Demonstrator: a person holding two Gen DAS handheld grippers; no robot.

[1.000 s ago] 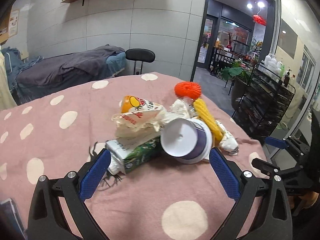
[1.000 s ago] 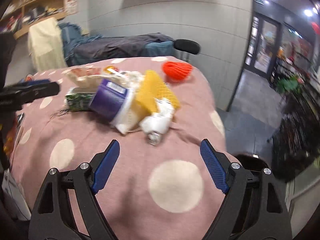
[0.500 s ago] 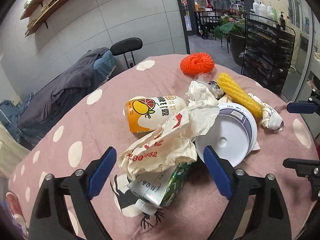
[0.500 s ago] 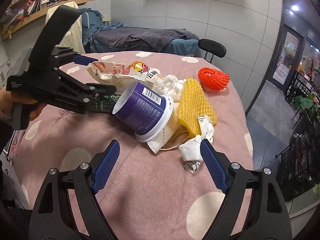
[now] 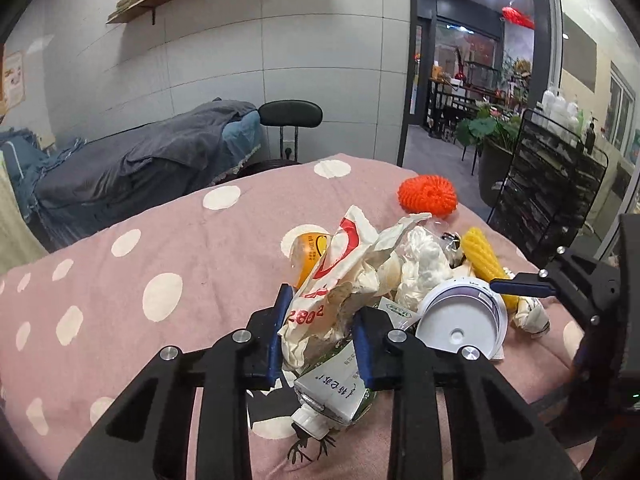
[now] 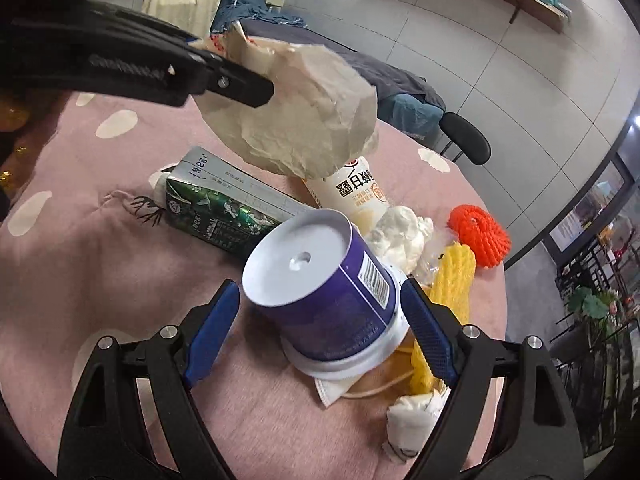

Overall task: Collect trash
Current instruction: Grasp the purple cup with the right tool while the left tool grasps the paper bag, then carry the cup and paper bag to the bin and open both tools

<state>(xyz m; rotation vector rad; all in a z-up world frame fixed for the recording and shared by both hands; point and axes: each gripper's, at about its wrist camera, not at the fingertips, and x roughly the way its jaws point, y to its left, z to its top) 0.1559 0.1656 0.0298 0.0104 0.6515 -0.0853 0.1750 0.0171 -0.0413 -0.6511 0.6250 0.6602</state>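
A pile of trash lies on a pink polka-dot tablecloth point(image 5: 132, 280). My left gripper point(image 5: 320, 332) is shut on a crumpled cream paper bag point(image 5: 340, 276) with red print and holds it above the pile; the bag also shows in the right wrist view point(image 6: 304, 120). Under it lies a green milk carton point(image 6: 224, 208). My right gripper point(image 6: 320, 320) is open, its fingers on both sides of an overturned purple and white cup point(image 6: 324, 292), not closed on it. The cup also shows in the left wrist view point(image 5: 460, 320).
An orange-print bottle point(image 6: 360, 196), white tissue point(image 6: 400, 232), yellow foam net point(image 6: 452, 280), orange foam net point(image 6: 480, 236), a face mask point(image 6: 344, 388) and a crumpled wrapper point(image 6: 412, 420) lie around the cup. A black chair point(image 5: 290, 116) stands behind the table, a wire rack point(image 5: 556, 204) to the right.
My left gripper has closed on the paper bag and lifted it off the pile. My right gripper has moved in so that its open fingers straddle the purple cup.
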